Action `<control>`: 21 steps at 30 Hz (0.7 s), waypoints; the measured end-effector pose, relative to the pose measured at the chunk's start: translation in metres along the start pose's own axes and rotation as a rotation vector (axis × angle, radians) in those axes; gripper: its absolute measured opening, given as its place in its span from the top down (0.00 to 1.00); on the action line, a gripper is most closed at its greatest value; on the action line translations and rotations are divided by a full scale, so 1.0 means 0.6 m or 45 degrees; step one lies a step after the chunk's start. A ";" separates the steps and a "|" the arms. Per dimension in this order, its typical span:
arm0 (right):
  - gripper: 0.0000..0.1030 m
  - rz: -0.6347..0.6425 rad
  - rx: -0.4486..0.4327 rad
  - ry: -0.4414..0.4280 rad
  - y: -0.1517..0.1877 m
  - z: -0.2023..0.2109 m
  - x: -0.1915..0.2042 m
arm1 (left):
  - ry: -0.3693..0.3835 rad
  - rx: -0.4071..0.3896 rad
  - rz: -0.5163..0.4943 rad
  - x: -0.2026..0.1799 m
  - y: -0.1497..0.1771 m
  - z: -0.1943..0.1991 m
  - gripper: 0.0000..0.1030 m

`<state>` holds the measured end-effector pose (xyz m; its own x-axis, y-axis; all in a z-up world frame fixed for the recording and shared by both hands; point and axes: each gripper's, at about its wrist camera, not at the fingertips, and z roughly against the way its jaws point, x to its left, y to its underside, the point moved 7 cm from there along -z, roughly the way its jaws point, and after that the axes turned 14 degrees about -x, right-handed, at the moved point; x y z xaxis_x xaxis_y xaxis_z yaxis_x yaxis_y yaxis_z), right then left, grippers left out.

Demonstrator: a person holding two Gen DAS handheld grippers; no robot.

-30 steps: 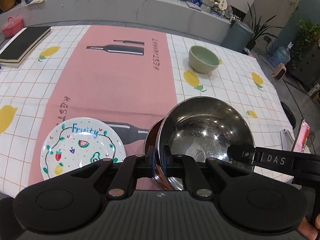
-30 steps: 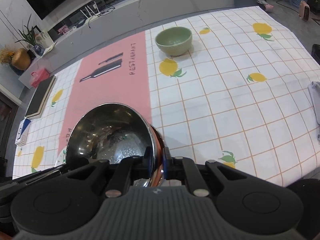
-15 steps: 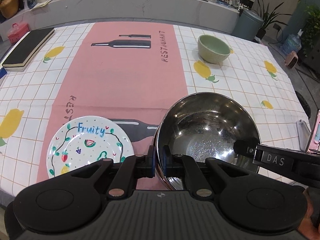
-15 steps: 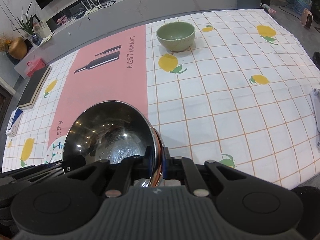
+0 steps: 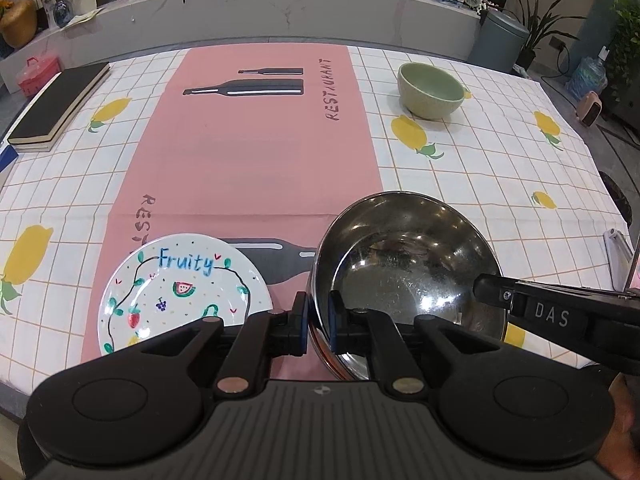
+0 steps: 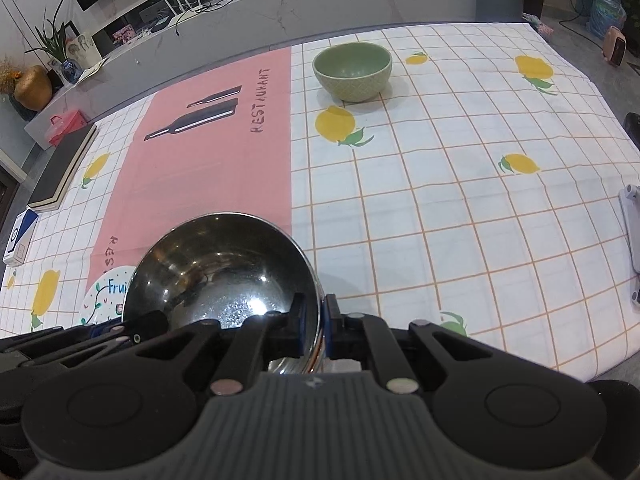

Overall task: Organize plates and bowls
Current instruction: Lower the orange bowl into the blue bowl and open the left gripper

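Observation:
A shiny steel bowl [image 5: 408, 264] hangs tilted just above the near part of the table. My left gripper [image 5: 319, 316] grips its near-left rim; its jaws are opening, with the rim still between the pads. My right gripper [image 6: 316, 320] is shut on the rim of the steel bowl [image 6: 224, 272] on the opposite side. A white "Fruity" plate [image 5: 180, 288] lies flat to the left of the bowl. A green ceramic bowl [image 5: 431, 90] stands upright at the far right of the tablecloth.
A black book [image 5: 60, 104] lies at the far left with a pink box [image 5: 38, 76] behind it. A blue-and-white box [image 6: 20, 236] sits at the left edge. A white device [image 6: 632, 232] lies at the right edge. A grey counter runs behind the table.
The left view has tilted a little, so the plate and green bowl sit further right in it. Both grippers stay on the steel bowl's rim.

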<state>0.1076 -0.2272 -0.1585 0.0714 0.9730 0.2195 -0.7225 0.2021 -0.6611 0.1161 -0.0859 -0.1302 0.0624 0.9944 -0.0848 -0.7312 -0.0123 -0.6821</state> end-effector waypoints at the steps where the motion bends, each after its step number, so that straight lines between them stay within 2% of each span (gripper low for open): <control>1: 0.92 -0.006 0.000 -0.005 0.000 0.000 0.000 | 0.003 -0.001 0.002 0.001 0.000 0.000 0.90; 7: 0.89 -0.027 -0.004 -0.027 0.000 0.000 -0.001 | 0.032 -0.019 0.025 0.004 -0.002 0.000 0.89; 9: 0.83 -0.036 -0.012 -0.036 -0.002 0.001 -0.002 | 0.041 -0.023 0.034 0.005 -0.003 0.000 0.88; 10: 0.76 -0.038 -0.021 -0.041 -0.004 0.003 -0.002 | 0.045 -0.026 0.038 0.005 -0.005 0.001 0.85; 11: 0.72 -0.035 -0.034 -0.041 -0.006 0.005 -0.003 | 0.051 -0.034 0.042 0.006 -0.008 0.003 0.84; 15: 0.67 -0.031 -0.081 -0.040 -0.019 0.015 -0.009 | 0.083 -0.097 0.027 0.001 -0.025 0.017 0.76; 17: 0.65 -0.044 -0.108 -0.048 -0.026 0.019 -0.014 | 0.106 -0.135 0.002 -0.005 -0.037 0.025 0.73; 21: 0.65 -0.082 -0.149 -0.048 -0.040 0.024 -0.030 | 0.143 -0.180 -0.036 -0.017 -0.064 0.031 0.72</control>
<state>0.1138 -0.2513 -0.1361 0.0875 0.9532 0.2894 -0.6318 0.2777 -0.7237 0.1310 -0.0934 -0.0892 0.1628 0.9768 -0.1389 -0.6258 -0.0066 -0.7800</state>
